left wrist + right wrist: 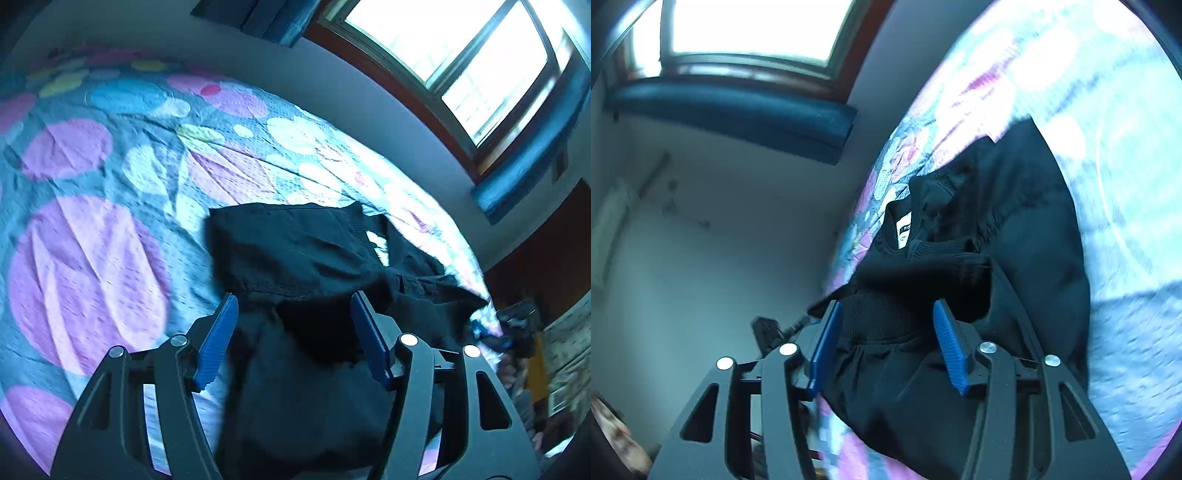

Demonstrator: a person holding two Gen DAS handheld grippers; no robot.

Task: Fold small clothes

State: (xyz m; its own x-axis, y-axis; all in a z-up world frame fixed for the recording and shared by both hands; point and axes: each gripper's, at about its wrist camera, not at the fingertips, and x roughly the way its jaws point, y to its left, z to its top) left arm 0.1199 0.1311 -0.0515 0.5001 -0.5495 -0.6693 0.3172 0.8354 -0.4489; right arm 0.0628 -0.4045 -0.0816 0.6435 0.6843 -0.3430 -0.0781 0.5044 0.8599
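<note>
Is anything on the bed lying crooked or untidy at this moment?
Yes. The black garment lies bunched on the dotted bedspread, its folded layers uneven, with the white neck label exposed. It also lies close to the bed's edge in the right wrist view. Nothing looks damaged.

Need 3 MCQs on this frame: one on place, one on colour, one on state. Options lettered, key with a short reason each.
1. Where does the black garment lie?
A. on the patterned bedspread
B. on a wooden floor
C. on the window sill

2. What colour are the pads of the right tool?
A. red
B. blue
C. white

3. How does the left tool stand?
A. shut on the cloth
B. shut on nothing
C. open, pads apart over the cloth

Key: A, the dotted cover shows all around the garment; B, both ribbed pads are blue; C, a wide gap shows between the pads and neither visibly presses the fabric.
</note>
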